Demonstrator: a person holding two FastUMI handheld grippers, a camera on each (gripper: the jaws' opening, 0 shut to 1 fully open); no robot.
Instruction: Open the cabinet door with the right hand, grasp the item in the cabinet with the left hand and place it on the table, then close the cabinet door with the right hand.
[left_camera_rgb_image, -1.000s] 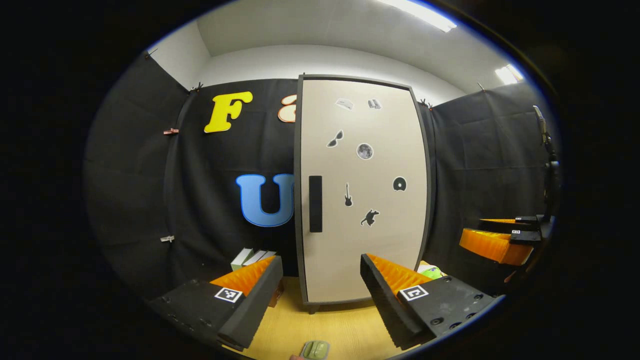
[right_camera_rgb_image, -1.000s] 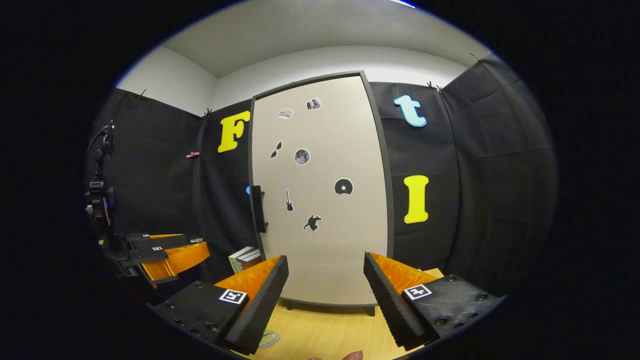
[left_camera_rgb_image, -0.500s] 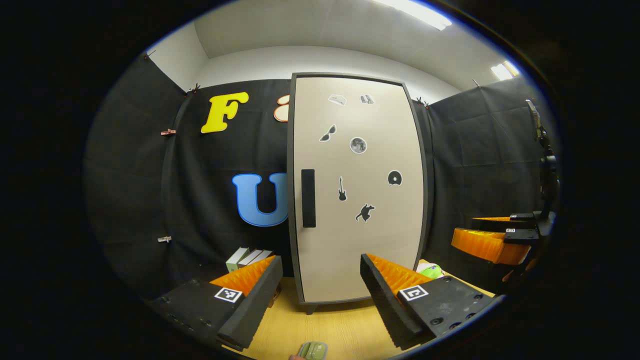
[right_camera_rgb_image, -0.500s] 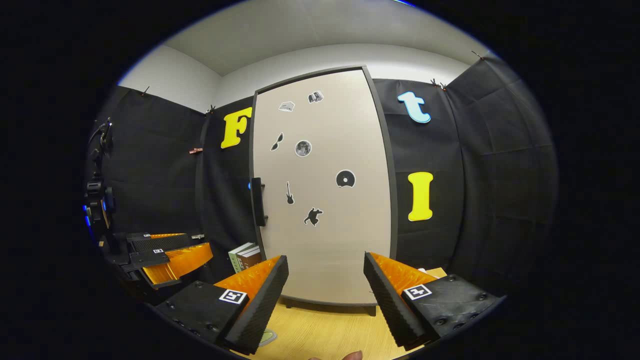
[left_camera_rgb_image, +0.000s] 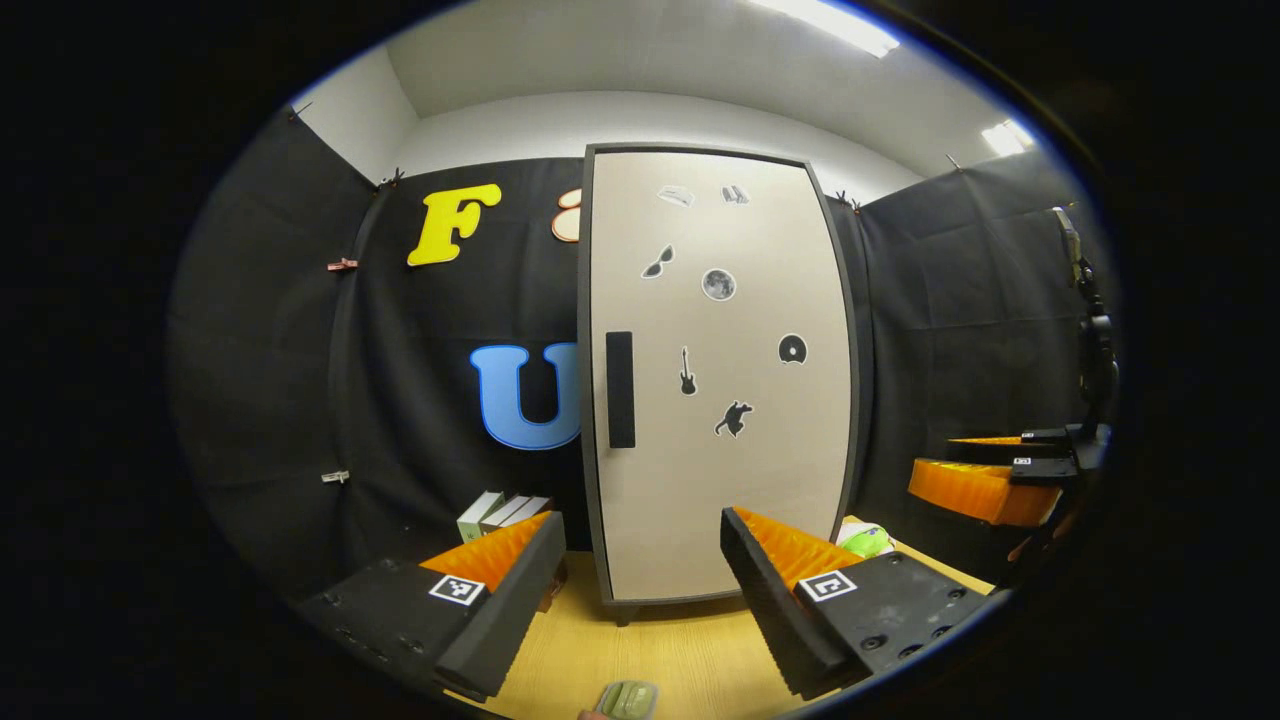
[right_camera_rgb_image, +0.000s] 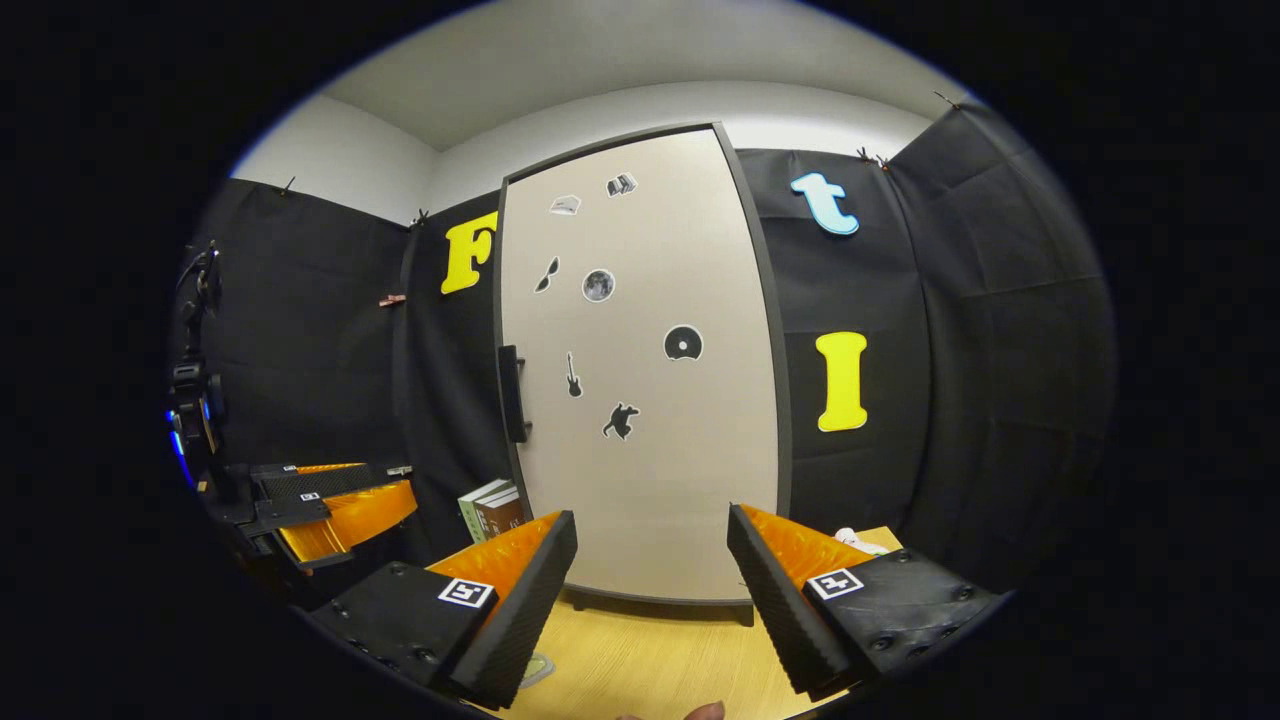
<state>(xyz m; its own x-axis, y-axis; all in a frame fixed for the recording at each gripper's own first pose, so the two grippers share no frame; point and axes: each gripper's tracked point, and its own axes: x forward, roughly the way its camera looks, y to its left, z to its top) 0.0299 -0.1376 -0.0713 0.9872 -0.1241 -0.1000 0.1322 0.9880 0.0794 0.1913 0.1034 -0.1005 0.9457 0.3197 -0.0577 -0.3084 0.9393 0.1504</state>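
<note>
1. Standing shut on the tabletop (left_camera_rgb_image: 690, 650), the cabinet door (left_camera_rgb_image: 715, 370) lies flush in its dark frame, so whatever is inside is hidden. A small green thing (left_camera_rgb_image: 628, 700) lies on the tabletop in front of the door, at the bottom of the left gripper view; whether it is the task's item cannot be told.
2. The handle (left_camera_rgb_image: 620, 390), a dark vertical bar, sits at mid-height near the door's left edge.
3. Over the last second the door has grown a little larger and slid slightly in both views, and in the right gripper view the handle (right_camera_rgb_image: 510, 393) now sits somewhat higher. Both grippers seem to have eased closer to the cabinet; the door itself has not swung.
4. A shut door with a green thing in front of it fits two stages: the approach before opening, or the end after closing. The pictures do not settle which.
5. The right gripper (right_camera_rgb_image: 650, 560) is wide open and holds nothing; the door is ahead of it and apart, the handle up and to the left of its fingers.
6. The left gripper (left_camera_rgb_image: 640, 560) is also wide open and empty, facing the door's lower part without touching.
7. Books (left_camera_rgb_image: 500, 513) stand left of the cabinet's foot; a light green thing (left_camera_rgb_image: 865, 541) lies at its right.
</note>
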